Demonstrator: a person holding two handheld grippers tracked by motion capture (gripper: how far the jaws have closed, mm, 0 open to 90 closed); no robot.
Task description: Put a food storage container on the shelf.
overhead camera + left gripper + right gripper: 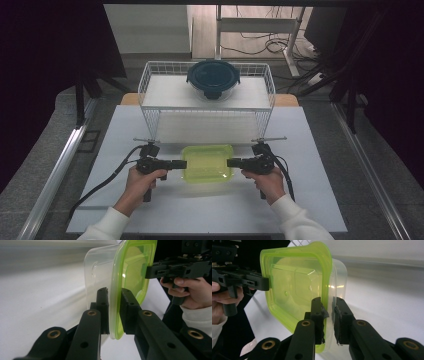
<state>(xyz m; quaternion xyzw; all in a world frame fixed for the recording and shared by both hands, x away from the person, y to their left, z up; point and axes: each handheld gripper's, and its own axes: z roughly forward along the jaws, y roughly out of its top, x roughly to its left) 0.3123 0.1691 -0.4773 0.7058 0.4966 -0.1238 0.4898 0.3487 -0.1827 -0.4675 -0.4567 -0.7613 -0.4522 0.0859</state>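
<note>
A clear rectangular container with a lime-green lid (207,163) hangs just above the white table, held from both short ends. My left gripper (182,164) is shut on its left rim and my right gripper (231,162) on its right rim. In the left gripper view the container (130,270) appears on edge, and the left gripper (114,292) pinches the green rim between its pads. The right gripper (150,271) and its hand hold the far side. In the right gripper view the right gripper (327,301) clamps the container's (294,285) near rim, with the left gripper (268,282) on the far rim.
A white wire rack (150,85) stands at the back of the table (200,210). A round glass container with a dark blue lid (213,79) sits on its upper level. Black curtains flank the table, and cables lie on the floor beyond.
</note>
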